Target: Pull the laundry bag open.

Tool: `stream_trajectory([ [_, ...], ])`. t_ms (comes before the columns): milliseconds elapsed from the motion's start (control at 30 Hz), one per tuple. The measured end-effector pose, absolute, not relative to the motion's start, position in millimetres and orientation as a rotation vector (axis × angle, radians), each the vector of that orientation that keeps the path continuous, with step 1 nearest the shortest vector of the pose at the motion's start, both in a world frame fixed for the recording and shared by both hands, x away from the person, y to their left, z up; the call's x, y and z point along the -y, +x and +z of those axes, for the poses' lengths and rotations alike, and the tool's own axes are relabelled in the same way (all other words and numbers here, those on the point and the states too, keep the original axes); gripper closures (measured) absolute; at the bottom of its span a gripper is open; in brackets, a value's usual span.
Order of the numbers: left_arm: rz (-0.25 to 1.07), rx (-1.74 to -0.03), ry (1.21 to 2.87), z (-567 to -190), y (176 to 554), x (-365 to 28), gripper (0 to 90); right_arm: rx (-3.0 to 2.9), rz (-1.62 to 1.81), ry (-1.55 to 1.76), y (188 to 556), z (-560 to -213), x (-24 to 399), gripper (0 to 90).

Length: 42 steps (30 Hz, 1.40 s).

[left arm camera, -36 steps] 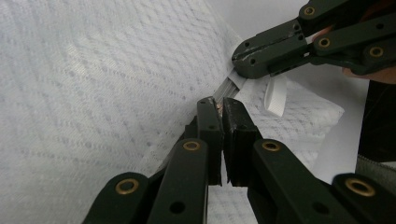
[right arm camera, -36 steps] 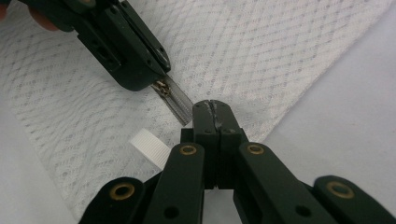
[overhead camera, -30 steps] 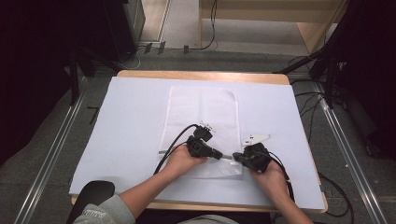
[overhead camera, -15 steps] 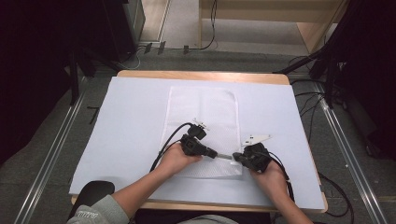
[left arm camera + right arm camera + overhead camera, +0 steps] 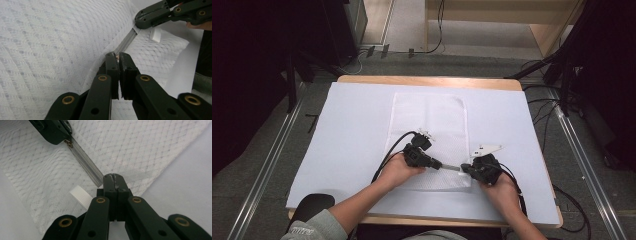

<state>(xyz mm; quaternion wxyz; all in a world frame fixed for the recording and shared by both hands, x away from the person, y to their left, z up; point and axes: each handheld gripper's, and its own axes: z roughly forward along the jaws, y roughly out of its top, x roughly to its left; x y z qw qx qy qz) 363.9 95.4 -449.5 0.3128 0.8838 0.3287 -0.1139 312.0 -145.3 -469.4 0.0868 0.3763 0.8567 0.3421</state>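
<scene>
A white mesh bag (image 5: 427,120) lies flat on the white-covered table (image 5: 347,135), its zipper (image 5: 451,167) along the near edge. My left gripper (image 5: 438,164) is shut on the small brass zipper pull (image 5: 115,55). My right gripper (image 5: 465,169) is shut on the bag's edge at the zipper's end (image 5: 113,177). The grey zipper tape (image 5: 86,161) runs taut between the two grippers, and a white label (image 5: 80,196) sticks out beside the right jaws. In the left gripper view the right gripper (image 5: 150,17) shows at the top right.
The wooden table edge (image 5: 427,80) shows at the back. Metal rails (image 5: 262,170) run along the floor on both sides, and cables (image 5: 542,107) lie at the right. A black cable (image 5: 392,152) trails from the left gripper across the bag.
The left gripper has slid a little to the left, away from the right gripper, and the stretch of zipper between them has grown longer. The right hand has stayed put.
</scene>
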Motion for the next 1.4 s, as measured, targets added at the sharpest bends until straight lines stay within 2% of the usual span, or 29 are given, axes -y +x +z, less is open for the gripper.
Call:
stream_trajectory([
  [133,-0.237,-0.897,2.336,-446,367,-107,88.3,-2.549,1.024,1.141,312,-470,145,90.0],
  [200,-0.280,-0.917,2.327,-445,369,-114,88.3,-2.551,1.023,1.136,312,-470,145,90.0],
  [567,-0.324,-0.941,2.284,-437,365,-142,88.2,-2.549,1.024,1.119,311,-470,145,90.0],
  [1400,-0.325,-0.958,2.249,-433,364,-184,88.1,-2.550,1.045,1.103,312,-471,147,90.0],
])
